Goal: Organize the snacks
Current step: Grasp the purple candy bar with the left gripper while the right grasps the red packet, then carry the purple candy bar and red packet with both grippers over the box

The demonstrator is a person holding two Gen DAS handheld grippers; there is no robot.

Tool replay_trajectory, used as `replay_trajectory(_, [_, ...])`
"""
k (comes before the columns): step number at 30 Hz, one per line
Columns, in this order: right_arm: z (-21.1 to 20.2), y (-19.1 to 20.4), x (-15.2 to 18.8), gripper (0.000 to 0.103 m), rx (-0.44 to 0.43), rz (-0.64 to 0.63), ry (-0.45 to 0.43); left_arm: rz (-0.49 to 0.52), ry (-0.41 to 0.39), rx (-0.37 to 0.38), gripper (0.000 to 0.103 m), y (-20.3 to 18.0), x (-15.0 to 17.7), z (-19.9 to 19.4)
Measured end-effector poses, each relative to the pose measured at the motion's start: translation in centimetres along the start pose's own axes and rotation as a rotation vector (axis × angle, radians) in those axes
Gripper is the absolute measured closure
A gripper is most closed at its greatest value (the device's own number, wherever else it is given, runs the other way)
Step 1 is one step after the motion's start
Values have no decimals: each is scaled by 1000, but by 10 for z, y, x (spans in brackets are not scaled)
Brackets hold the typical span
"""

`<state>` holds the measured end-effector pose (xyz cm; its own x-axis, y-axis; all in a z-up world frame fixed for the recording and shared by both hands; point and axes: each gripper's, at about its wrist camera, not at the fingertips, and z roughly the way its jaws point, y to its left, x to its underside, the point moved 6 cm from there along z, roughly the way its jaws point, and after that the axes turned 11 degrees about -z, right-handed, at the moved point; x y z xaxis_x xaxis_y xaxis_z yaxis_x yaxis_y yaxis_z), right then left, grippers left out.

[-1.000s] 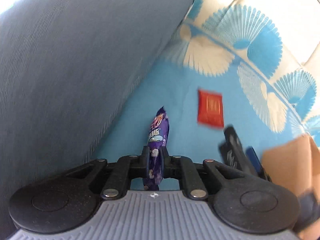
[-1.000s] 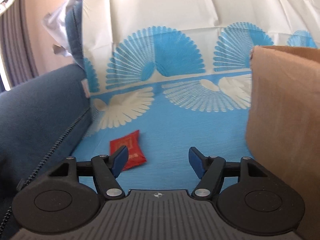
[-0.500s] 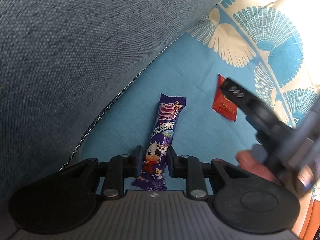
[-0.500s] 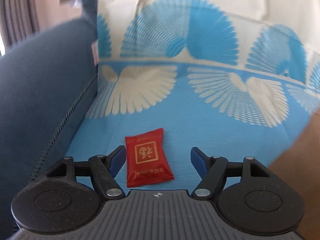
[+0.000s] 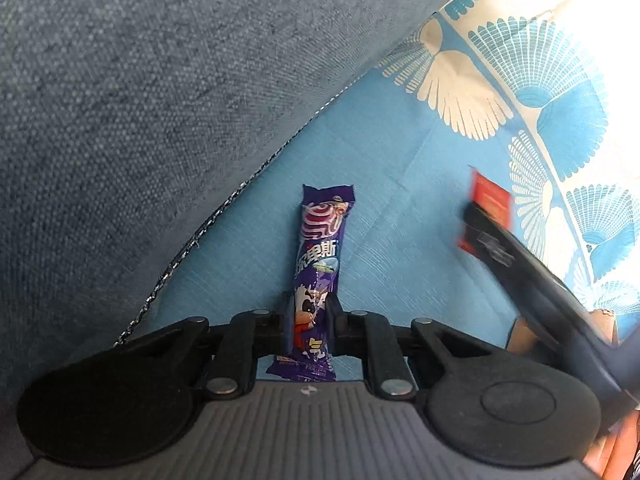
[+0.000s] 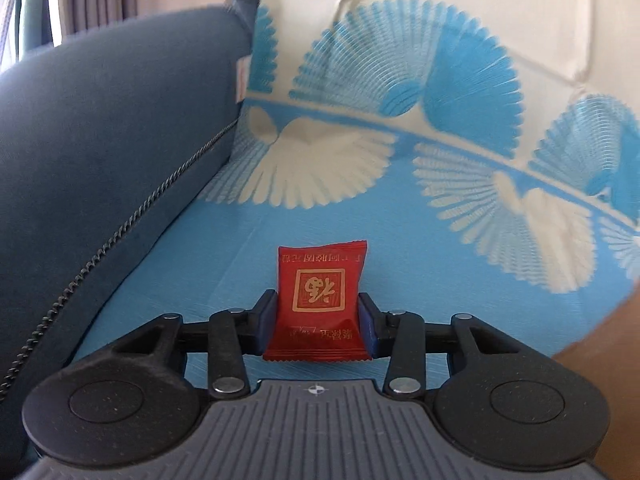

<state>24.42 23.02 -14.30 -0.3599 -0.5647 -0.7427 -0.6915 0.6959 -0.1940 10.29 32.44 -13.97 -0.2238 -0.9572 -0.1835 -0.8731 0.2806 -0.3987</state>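
A long purple snack bar (image 5: 318, 264), sealed, cartoon cow and pink swirl on its wrapper, lies lengthwise on the light blue patterned cloth (image 5: 400, 184), close to the edge of a grey-blue cushion (image 5: 160, 100). Off to its right, well apart, a small square red sachet (image 6: 320, 304) with a gold emblem, sealed and puffy, sits tilted up from the same cloth.

The red packet (image 5: 491, 204) is partly hidden by the blurred right gripper (image 5: 486, 236); the brown box (image 6: 600, 332) is cut off at the edge.
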Motion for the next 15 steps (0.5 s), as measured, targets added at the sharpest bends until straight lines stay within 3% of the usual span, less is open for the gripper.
replay_trajectory(5, [-67,-27,-6,59,-5,25,-47,27,-2,9,88,-3,4,-3])
replay_trajectory(15, [-228,-86,-1,59,14,36,-263,137,-64,114,89,-24,28,-38])
